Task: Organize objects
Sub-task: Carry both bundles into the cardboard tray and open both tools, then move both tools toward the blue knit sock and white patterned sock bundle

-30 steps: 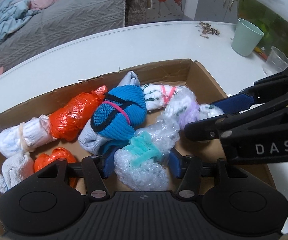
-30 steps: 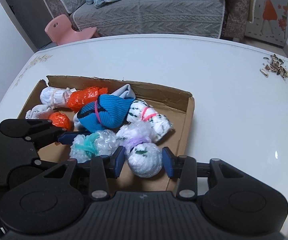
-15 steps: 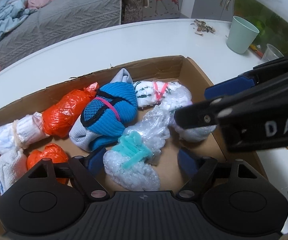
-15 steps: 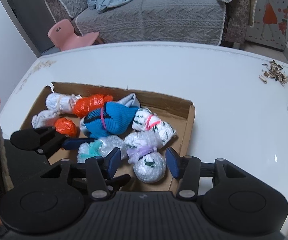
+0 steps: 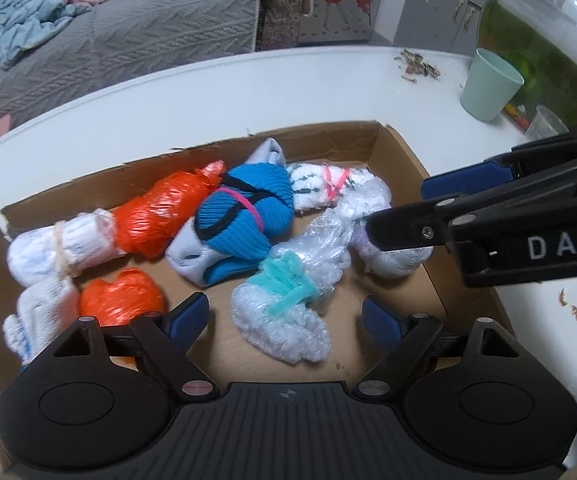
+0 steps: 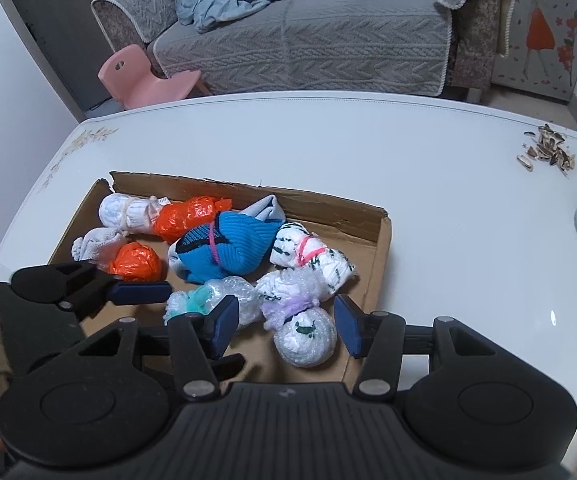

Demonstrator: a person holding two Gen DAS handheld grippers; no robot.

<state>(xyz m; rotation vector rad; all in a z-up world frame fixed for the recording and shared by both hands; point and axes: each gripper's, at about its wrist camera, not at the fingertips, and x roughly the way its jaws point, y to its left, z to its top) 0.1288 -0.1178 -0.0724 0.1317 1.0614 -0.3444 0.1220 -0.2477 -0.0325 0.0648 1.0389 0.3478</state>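
Letting go now: we've just been opening both claws. Left gripper [image 5: 286, 316] is wide round the teal bundle [image 5: 284, 300], right gripper [image 6: 284, 320] loose round the purple bundle [image 6: 304, 336], both in the box [image 6: 372, 216]. Next, lift hands w/o snagging.

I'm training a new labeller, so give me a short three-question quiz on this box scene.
1. True or false: the left tool grips the teal-tied bubble-wrap bundle.
2. Which bundle lies between the right tool's fingers? A) blue knit roll B) purple-tied bubble-wrap ball C) orange ball
3. What holds all the bundles?

Key: 1. False; its pads stand clear after opening. 2. B, not pressed; jaws were opening. 3. The cardboard box.
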